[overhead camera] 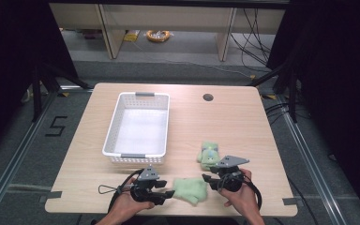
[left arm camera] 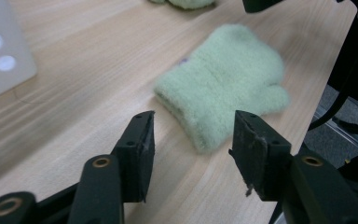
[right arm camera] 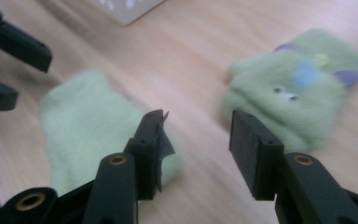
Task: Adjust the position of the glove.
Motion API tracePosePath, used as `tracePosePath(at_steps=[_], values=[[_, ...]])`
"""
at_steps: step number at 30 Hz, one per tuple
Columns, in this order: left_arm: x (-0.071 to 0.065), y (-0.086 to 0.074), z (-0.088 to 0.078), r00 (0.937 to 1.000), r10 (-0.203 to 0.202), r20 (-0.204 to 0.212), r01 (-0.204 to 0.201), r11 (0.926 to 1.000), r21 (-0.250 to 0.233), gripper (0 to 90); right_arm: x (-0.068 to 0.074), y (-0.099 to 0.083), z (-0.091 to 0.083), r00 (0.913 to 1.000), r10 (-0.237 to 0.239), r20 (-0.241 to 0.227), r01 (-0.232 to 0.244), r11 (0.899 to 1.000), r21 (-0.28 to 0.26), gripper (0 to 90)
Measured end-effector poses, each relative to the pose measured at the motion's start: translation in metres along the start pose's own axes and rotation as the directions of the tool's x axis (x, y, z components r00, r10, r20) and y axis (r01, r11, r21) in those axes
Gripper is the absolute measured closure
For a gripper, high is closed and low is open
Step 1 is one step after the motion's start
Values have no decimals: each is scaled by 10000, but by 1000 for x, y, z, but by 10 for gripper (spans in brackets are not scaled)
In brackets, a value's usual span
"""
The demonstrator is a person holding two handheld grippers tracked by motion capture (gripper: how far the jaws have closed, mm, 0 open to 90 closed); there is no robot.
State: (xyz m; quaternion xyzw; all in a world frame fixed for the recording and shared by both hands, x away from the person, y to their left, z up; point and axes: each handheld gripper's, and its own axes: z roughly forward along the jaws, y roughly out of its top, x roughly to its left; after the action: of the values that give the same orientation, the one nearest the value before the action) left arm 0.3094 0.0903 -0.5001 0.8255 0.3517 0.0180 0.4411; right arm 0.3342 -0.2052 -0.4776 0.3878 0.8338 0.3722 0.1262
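Observation:
A plain light-green mitten (overhead camera: 190,189) lies flat near the table's front edge, between my two grippers. My left gripper (overhead camera: 169,193) is just left of it, open; in the left gripper view the mitten (left arm camera: 223,88) has its cuff right in front of the parted jaws of that gripper (left arm camera: 193,123), with the pads apart from it. A second green mitten (overhead camera: 208,154) with a face and purple ears lies a little farther back. My right gripper (overhead camera: 206,179) stands open over bare wood (right arm camera: 196,123), between the plain mitten (right arm camera: 88,121) and the face mitten (right arm camera: 298,88).
A white perforated basket (overhead camera: 112,136) stands empty at the middle left of the wooden table, its corner (left arm camera: 0,56) visible in the left gripper view. A cable hole (overhead camera: 208,97) is at the back right. The front edge is close behind both hands.

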Motion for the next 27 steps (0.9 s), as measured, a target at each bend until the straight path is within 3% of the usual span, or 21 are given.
tracePosePath(at_steps=[1,4,5,7,9,11,12,14,17,18,23,25,27], values=[[1,1,-2,9998,188,70,-188,9998,11,462,-3,2,-2,9998,143,140,-142,9999,-96,540],[0,2,-5,9999,-88,51,88,9999,73,418,-14,7,-4,9954,636,716,-611,9975,-356,525],[1,2,-7,10000,46,47,-46,10000,72,407,-18,8,-4,9928,824,872,-795,9962,-362,525],[0,2,-8,10000,-33,31,33,9999,113,392,-29,9,-3,9894,789,1215,-730,9960,-522,526],[1,2,-10,10000,-61,48,60,9998,176,378,-34,12,-3,9829,1186,1405,-1123,9923,-518,532],[1,1,-11,9997,-240,43,239,9994,251,360,-40,15,1,9790,1392,1492,-1292,9888,-743,537],[1,1,-11,9998,-175,66,173,9996,222,352,-41,18,1,9759,1711,1352,-1643,9846,-602,539],[2,1,-11,9999,-108,-52,110,9992,387,330,-45,22,5,9750,1642,1499,-1557,9855,-670,537],[2,0,-11,9999,-140,-15,140,9990,418,310,-46,27,12,9671,2166,1331,-2113,9760,-528,518],[3,0,-11,9999,-125,-62,128,9988,473,299,-47,29,16,9691,2076,1334,-2016,9778,-574,513],[5,-1,-11,9996,-255,-108,259,9987,449,275,-46,35,31,9630,2183,1582,-2173,9758,-235,510],[5,-1,-11,9995,-278,-115,283,9986,454,273,-44,37,35,9561,2427,1640,-2449,9695,-72,510],[5,-1,-11,9995,-312,-108,317,9985,455,273,-45,37,40,9610,2200,1674,-2216,9751,-89,508]])
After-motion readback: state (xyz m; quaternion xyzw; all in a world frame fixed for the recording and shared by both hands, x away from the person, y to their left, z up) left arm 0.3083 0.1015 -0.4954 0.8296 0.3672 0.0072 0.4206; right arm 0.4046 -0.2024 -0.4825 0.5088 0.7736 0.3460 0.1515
